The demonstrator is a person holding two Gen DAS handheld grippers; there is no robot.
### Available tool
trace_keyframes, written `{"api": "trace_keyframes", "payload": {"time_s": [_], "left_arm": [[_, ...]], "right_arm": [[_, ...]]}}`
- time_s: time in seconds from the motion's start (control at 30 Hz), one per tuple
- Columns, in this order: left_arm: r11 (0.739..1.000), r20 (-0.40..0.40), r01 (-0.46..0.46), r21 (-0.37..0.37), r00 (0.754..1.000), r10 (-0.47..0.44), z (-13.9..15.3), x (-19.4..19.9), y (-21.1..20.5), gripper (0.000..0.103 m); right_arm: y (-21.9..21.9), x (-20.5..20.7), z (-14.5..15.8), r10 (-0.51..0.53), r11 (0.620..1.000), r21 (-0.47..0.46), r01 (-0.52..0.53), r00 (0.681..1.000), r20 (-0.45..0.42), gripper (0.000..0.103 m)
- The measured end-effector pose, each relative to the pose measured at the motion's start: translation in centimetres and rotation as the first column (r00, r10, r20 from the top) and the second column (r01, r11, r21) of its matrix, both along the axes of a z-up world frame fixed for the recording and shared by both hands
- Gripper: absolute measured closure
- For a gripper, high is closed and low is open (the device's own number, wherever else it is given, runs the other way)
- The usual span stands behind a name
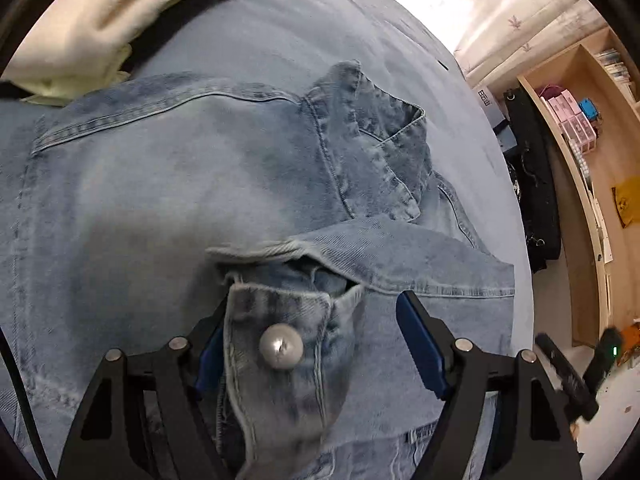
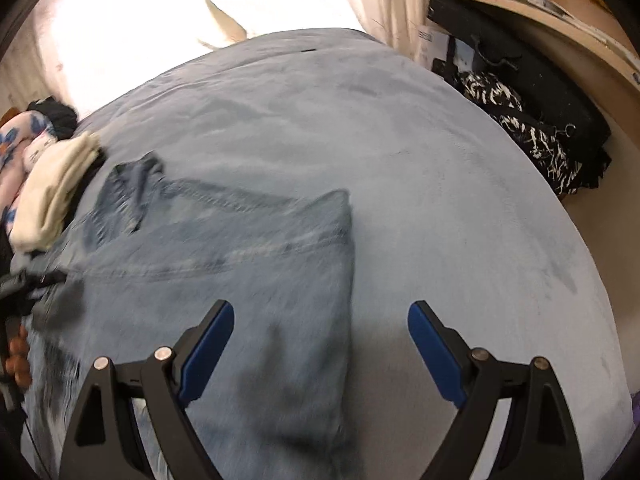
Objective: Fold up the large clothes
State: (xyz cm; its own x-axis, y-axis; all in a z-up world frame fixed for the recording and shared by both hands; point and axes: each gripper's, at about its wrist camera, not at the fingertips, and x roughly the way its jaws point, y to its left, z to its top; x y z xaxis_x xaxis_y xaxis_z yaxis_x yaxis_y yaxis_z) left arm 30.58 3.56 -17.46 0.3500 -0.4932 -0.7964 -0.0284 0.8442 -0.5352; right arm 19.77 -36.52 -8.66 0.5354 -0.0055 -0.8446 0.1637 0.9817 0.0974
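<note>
A light-blue denim jacket lies spread on the blue-grey bed cover, its collar turned up at the right. A sleeve is folded across the body. Its cuff, with a metal button, lies between the jaws of my left gripper. The cuff rests against the left pad and a clear gap separates it from the right pad, so the gripper is open. In the right wrist view my right gripper hangs wide open over the jacket near its right edge, holding nothing.
A cream-white garment lies piled at the bed's left side beside patterned fabric. Right of the bed stand a wooden shelf and black bags. Bare bed cover stretches to the jacket's right.
</note>
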Motion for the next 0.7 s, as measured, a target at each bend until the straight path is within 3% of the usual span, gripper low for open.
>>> {"api": "trace_keyframes", "payload": {"time_s": [0.07, 0.13, 0.23, 0.27, 0.3, 0.33, 0.37, 0.4, 0.5, 0.53, 0.6, 0.63, 0.7], "left_arm": [[0.999, 0.014, 0.006, 0.041, 1.000, -0.007, 0.1, 0.5, -0.7, 0.070], [0.995, 0.018, 0.008, 0.097, 1.000, -0.009, 0.2, 1.0, -1.3, 0.073], [0.986, 0.102, 0.019, 0.164, 0.994, -0.036, 1.7, 0.4, -1.8, 0.082], [0.983, 0.133, 0.026, 0.184, 0.990, -0.052, 2.3, 0.0, -2.1, 0.084], [0.978, 0.165, 0.034, 0.207, 0.984, -0.069, 2.9, -0.3, -2.5, 0.084], [0.971, 0.199, 0.041, 0.236, 0.976, -0.089, 3.6, -0.7, -3.0, 0.085], [0.964, 0.225, 0.046, 0.261, 0.969, -0.106, 4.0, -1.1, -3.3, 0.085], [0.958, 0.247, 0.049, 0.282, 0.961, -0.122, 4.4, -1.4, -3.7, 0.085], [0.933, 0.283, 0.040, 0.357, 0.948, -0.149, 4.3, -1.7, -4.3, 0.085], [0.919, 0.251, 0.032, 0.393, 0.958, -0.140, 3.3, -1.3, -4.2, 0.085], [0.912, 0.100, 0.056, 0.407, 0.989, -0.105, 0.0, -0.1, -3.6, 0.079], [0.925, 0.071, 0.051, 0.377, 0.994, -0.084, -0.9, 0.1, -3.1, 0.075], [0.934, 0.092, 0.027, 0.357, 0.994, -0.064, -0.4, -0.1, -2.5, 0.072]], "right_arm": [[-1.0, 2.0, -0.7, -0.025, 1.000, 0.013, 0.025, 1.000, -0.014, 0.014], [-1.5, 3.8, -1.7, -0.047, 0.999, 0.011, 0.047, 0.998, -0.033, 0.014], [-2.2, 6.2, -3.6, -0.086, 0.996, -0.009, 0.085, 0.993, -0.080, 0.014], [-2.4, 6.7, -4.3, -0.100, 0.995, -0.008, 0.099, 0.991, -0.092, 0.022], [-2.6, 7.3, -5.1, -0.104, 0.994, 0.001, 0.105, 0.988, -0.114, 0.029], [-2.7, 8.0, -6.2, -0.097, 0.995, 0.023, 0.101, 0.984, -0.149, 0.048], [-2.8, 8.3, -6.8, -0.084, 0.994, 0.050, 0.093, 0.982, -0.167, 0.085], [-2.6, 8.6, -7.1, -0.070, 0.994, 0.073, 0.084, 0.982, -0.176, 0.090], [-1.8, 8.4, -5.3, -0.089, 0.996, -0.030, 0.087, 0.994, -0.059, 0.093], [-1.9, 8.5, -5.5, -0.115, 0.991, -0.072, 0.111, 0.992, -0.052, 0.101], [-2.0, 9.0, -7.1, -0.132, 0.990, -0.074, 0.124, 0.983, -0.126, 0.101], [-1.7, 9.1, -7.2, -0.132, 0.987, -0.108, 0.118, 0.982, -0.134, 0.101], [-0.3, 8.6, -6.0, -0.119, 0.977, -0.190, 0.095, 0.986, -0.119, 0.098]]}}
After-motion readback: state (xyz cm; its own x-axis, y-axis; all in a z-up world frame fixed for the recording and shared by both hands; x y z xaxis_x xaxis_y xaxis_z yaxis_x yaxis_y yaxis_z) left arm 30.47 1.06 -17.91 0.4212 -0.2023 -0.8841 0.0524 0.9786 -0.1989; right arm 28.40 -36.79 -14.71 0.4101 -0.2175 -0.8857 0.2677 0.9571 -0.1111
